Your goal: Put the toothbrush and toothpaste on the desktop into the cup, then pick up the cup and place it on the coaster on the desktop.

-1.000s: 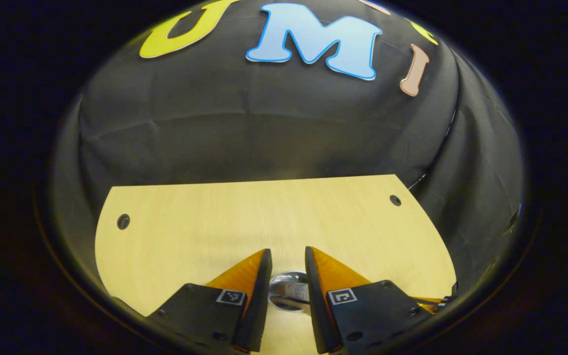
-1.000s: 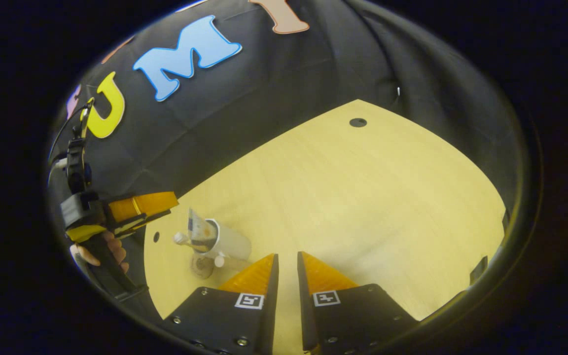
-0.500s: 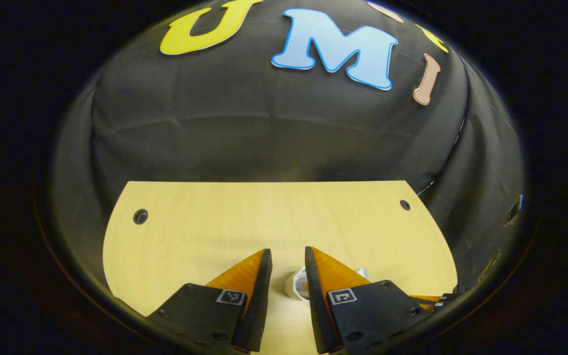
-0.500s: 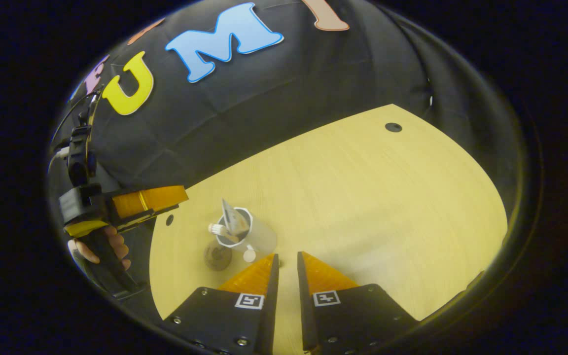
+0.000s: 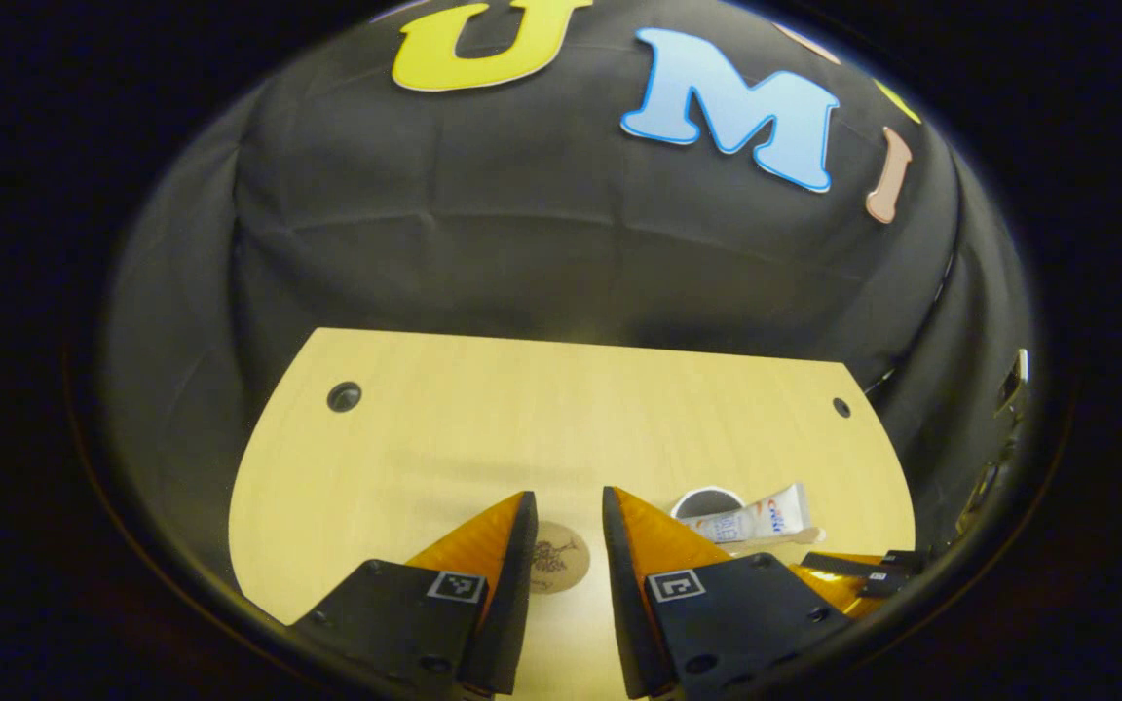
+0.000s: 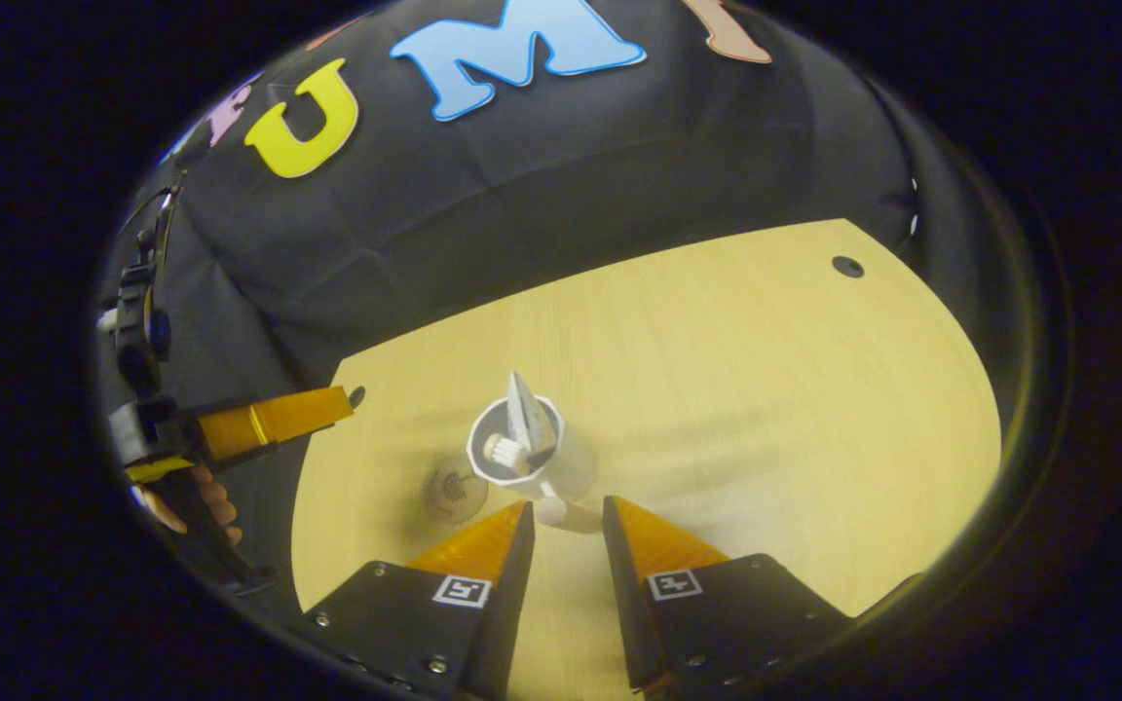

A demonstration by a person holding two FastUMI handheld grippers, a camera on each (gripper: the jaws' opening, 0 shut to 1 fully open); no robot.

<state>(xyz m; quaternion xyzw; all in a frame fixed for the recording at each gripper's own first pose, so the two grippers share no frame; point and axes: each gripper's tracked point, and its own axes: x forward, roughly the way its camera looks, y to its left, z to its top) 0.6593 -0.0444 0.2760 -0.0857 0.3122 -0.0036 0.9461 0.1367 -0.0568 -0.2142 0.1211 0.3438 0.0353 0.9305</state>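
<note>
White cup (image 6: 532, 453) now nearer fingers (image 6: 483, 545)

On the surface (image 6: 717, 389), the cup (image 6: 532, 458) holds toothpaste (image 6: 525, 421) and toothbrush (image 6: 503, 451); the coaster (image 6: 454, 490) lies just left.

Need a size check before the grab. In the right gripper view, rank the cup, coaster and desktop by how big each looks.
1. desktop, largest by far.
2. cup.
3. coaster, a little smaller than the cup; it lies flat and looks squashed, so that gap is unsure.
</note>
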